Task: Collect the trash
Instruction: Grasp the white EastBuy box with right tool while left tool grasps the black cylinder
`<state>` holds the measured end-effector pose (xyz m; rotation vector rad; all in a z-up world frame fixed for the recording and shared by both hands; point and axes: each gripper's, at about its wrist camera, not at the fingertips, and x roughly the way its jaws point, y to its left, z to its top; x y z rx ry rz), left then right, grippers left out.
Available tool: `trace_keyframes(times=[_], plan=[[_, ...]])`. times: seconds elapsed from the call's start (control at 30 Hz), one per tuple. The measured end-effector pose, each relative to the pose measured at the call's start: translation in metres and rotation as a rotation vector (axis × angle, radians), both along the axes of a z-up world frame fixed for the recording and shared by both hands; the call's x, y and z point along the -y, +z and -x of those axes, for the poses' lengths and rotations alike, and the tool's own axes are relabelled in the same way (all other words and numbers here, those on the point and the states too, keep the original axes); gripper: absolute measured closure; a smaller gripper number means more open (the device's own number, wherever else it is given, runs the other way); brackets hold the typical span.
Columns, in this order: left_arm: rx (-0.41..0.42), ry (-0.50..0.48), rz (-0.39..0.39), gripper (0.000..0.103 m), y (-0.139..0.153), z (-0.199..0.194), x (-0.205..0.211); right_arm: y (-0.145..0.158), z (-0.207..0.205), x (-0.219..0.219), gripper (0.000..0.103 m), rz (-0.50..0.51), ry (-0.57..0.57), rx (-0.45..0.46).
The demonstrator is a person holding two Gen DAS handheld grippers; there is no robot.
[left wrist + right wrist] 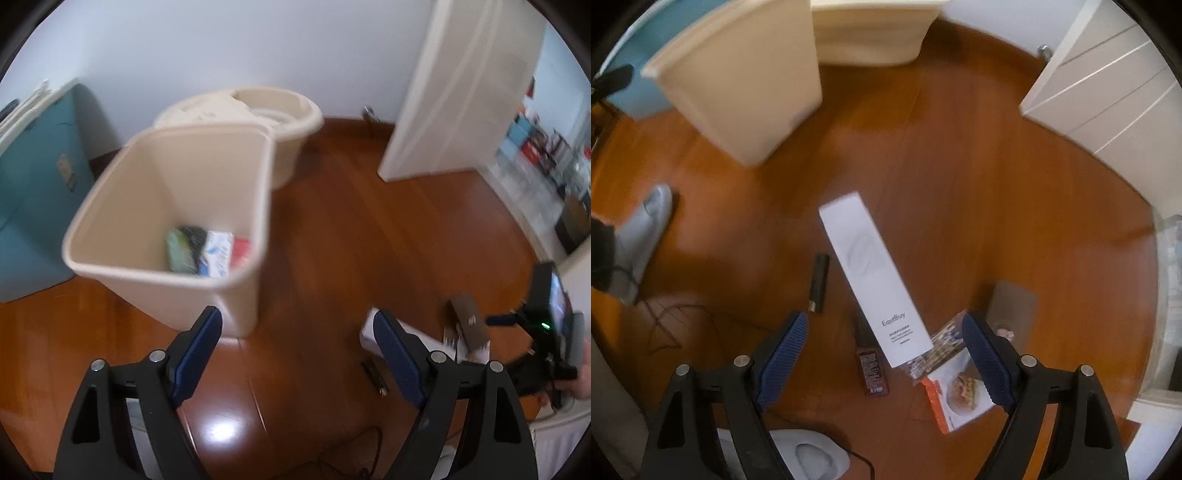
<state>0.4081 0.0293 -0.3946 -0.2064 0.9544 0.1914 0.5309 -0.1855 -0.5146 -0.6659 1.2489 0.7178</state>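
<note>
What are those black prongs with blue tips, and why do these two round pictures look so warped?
Each is a hand-held grabbing tool with a wide-angle camera looking along its fingers. The left tool faces a beige bin already holding some packets. The right tool hangs over litter on the wooden floor: a long white box, a dark tube, a brown packet and an orange food carton. Both tools are open and hold nothing.
</note>
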Motion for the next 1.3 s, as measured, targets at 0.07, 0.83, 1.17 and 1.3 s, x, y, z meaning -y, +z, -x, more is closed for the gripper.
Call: trace_keyframes(times=[0.07, 0.83, 1.17, 1.3], plan=[[-0.017, -0.014, -0.01, 0.019, -0.011, 0.0, 0.009, -0.02, -0.001, -0.01, 0.016, 0.012, 0.037, -0.008], [-0.329, 0.02, 0.132, 0.019, -0.161, -0.033, 0.07, -0.054, -0.045, 0.04, 0.043, -0.216, -0.204, 0.062], [-0.433, 0.109, 0.185, 0.019, -0.232, -0.062, 0.122, -0.006, 0.007, 0.138, 0.042, -0.485, -0.524, 0.161], [-0.454, 0.144, 0.196, 0.019, -0.244, -0.063, 0.125, -0.012, 0.016, 0.14, 0.042, -0.506, -0.545, 0.142]])
